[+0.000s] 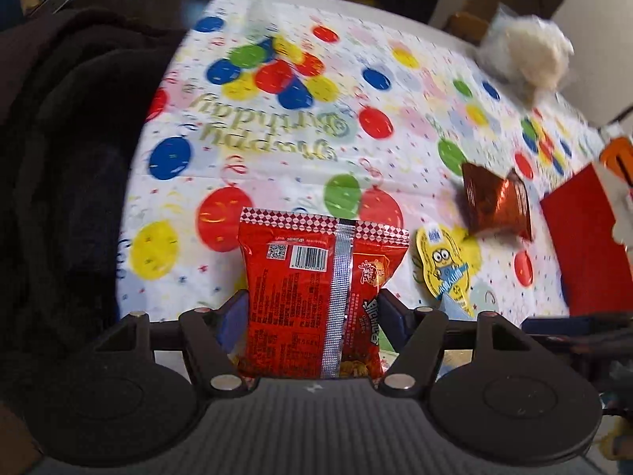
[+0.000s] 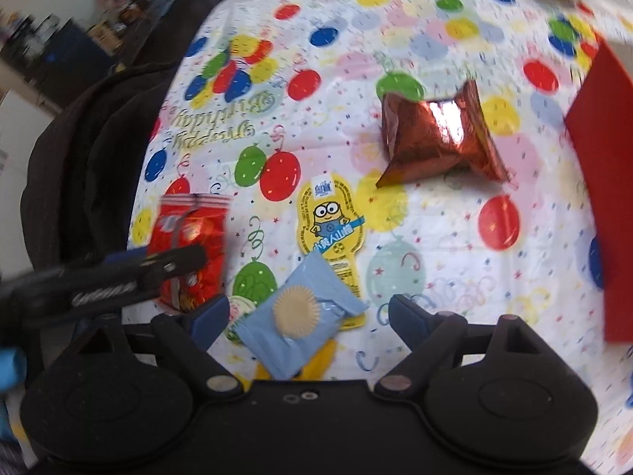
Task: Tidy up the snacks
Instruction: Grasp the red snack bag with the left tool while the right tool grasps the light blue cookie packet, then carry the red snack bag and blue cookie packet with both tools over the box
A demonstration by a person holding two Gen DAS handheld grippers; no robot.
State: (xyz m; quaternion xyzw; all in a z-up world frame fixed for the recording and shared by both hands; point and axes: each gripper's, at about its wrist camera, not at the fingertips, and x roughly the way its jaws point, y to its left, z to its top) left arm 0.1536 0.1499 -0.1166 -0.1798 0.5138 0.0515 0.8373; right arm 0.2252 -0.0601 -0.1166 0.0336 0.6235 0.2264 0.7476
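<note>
Plainly, the nearest risk sits at the bottom centre of the left wrist view: the left gripper (image 1: 312,308) has its blue pads against the two sides of the red snack packet (image 1: 316,297), clamped on a puffy, slick bag. Squeezed too lightly, the packet could slide out; squeezed harder, the contents may crush.

In the right wrist view the right gripper (image 2: 308,312) stands with its fingers apart around the light blue biscuit packet (image 2: 300,312), low in the frame, neither pad pressing it. That packet lies partly over the yellow minion-shaped snack (image 2: 332,229), so a closing pinch could drag or catch both. The left gripper's arm crosses the lower left of this view, close by, and the two tools might knock together.

Farther up, at right of centre, the shiny brown foil packet (image 2: 439,134) rests on the balloon tablecloth (image 2: 316,118), near the red box (image 2: 605,182) at the right edge. The frame is blurred there, so whether the box is open I cannot tell. A loose cloth could bunch under a sliding packet.
</note>
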